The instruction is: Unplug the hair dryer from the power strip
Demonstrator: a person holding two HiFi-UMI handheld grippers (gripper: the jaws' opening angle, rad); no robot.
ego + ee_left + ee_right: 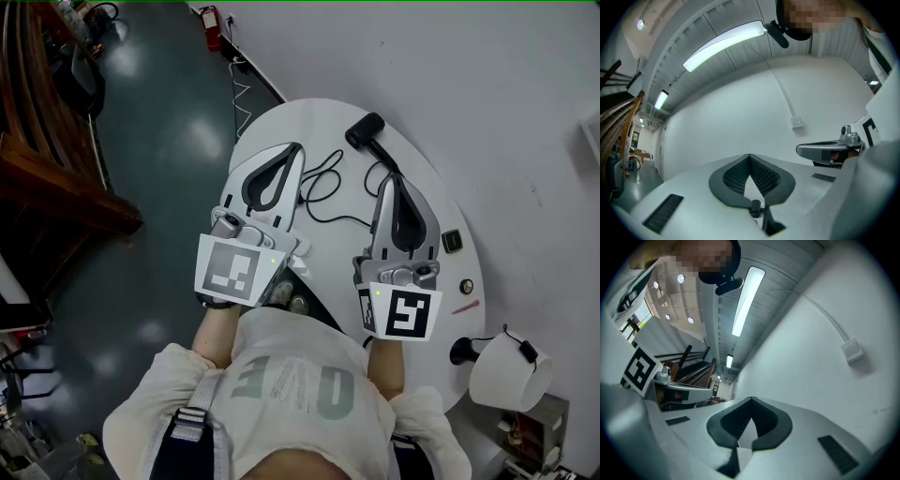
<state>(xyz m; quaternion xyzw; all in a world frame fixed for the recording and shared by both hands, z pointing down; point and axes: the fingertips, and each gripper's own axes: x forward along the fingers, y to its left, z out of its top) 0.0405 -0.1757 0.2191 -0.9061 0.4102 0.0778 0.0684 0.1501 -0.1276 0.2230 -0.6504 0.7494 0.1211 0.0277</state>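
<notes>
Left claw (298,148) and right claw (388,179) side by side, tips slightly raised; jaws of both together

White wall (469,56), dark floor (178,141), perhaps stairs (47,150)

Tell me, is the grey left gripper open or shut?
Shut: the grey left gripper has dark pads meeting at the tips, nothing between them.

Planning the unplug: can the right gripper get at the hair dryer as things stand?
Probably yes: the right gripper, shut and empty, points at the hair dryer just ahead; nothing stands between them.
</notes>
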